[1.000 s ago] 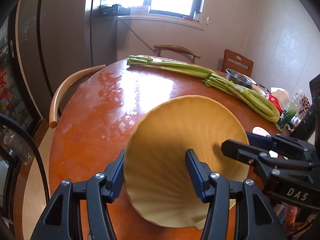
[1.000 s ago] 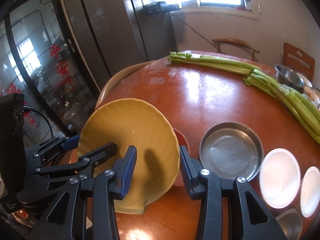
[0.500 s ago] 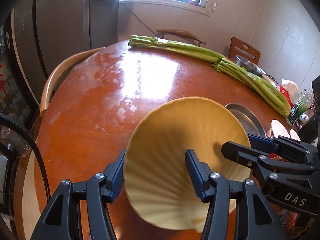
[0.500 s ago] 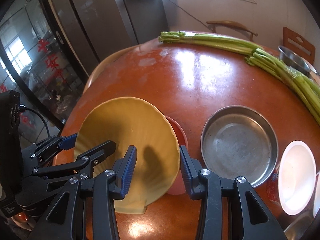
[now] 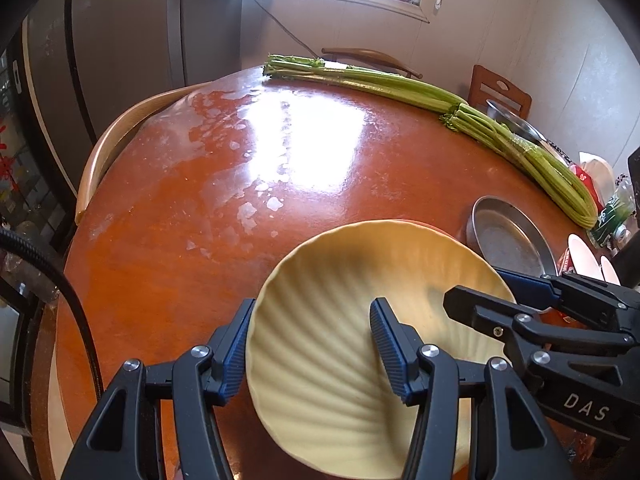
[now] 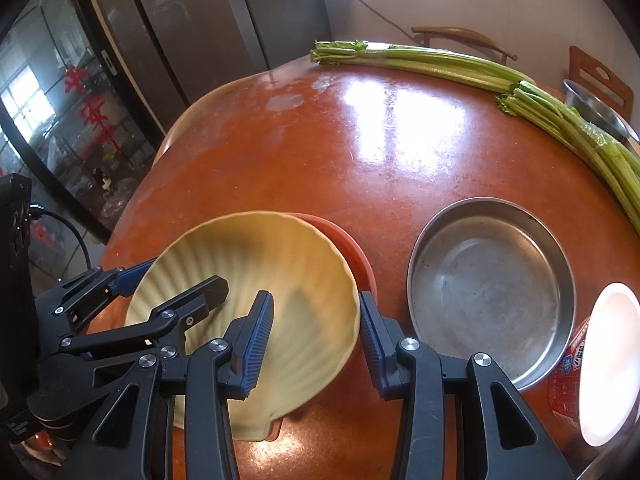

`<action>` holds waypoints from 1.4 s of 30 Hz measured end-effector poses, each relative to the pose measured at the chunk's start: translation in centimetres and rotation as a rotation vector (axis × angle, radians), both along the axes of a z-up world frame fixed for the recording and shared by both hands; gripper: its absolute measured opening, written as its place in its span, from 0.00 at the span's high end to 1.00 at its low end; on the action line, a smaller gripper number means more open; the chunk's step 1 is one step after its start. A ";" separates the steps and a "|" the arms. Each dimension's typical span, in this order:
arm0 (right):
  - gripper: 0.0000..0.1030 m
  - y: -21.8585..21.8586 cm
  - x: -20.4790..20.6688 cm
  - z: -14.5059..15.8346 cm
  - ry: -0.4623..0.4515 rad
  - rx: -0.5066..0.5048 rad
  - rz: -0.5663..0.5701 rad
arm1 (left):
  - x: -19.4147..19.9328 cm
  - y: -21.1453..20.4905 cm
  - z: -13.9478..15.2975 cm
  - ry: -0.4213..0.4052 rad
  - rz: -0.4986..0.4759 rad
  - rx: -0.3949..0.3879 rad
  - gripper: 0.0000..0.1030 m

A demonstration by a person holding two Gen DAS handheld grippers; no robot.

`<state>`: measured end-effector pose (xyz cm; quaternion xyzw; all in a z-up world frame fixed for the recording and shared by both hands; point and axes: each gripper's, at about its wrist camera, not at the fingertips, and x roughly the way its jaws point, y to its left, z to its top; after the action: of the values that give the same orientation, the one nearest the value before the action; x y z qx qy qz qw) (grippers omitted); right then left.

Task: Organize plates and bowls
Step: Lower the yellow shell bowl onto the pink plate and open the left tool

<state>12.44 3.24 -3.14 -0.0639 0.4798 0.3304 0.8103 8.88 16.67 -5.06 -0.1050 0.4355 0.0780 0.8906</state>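
The left hand-held gripper [image 5: 310,344] pinches the left rim of the pale yellow shell-shaped ribbed plate [image 5: 360,312], one blue pad outside the wall and one inside the bowl of it. The right hand-held gripper [image 6: 316,340] pinches the opposite, right rim in the same way, one pad inside and one outside. Neither is spread free of the plate; both bear on it, so the plate is carried between the two.

The yellow plate hangs tilted, its far edge low over a round red-orange plastic plate [image 6: 352,248] that lies on the glossy red-brown round worktop [image 6: 360,152]. Whether the two already touch cannot be told from these views. As I judge it, the step in hand is stacking: setting the yellow plate down onto the red one. The next move would call for levelling it, centring it over the red plate, easing it down until it sits, and only then parting both pairs of pads, taking the inner pads out without dragging the rim.

Just to the right of the red plate stands a shallow round steel pan [image 6: 492,288]. Counted outward: one yellow plate, one red plate, one steel pan, two white round bowls [image 5: 582,256] at the right edge, one deeper steel bowl [image 6: 596,108] at the far side, and two bundles of long green celery stalks [image 6: 440,64] laid end to end across the back of the worktop.
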 end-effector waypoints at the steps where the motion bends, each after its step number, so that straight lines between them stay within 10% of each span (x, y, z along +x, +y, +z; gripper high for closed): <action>1: 0.57 0.0 0.0 0.0 -0.008 -0.001 0.001 | 0.0 0.0 0.0 -0.003 0.000 0.001 0.45; 42: 0.57 -0.1 1.1 0.2 -0.010 0.082 -0.033 | -1.1 -0.2 0.1 -0.019 0.012 0.049 0.46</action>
<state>13.58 3.18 -2.91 -0.0243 0.4628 0.3359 0.8200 7.76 16.49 -4.99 -0.0863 0.4242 0.0929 0.8967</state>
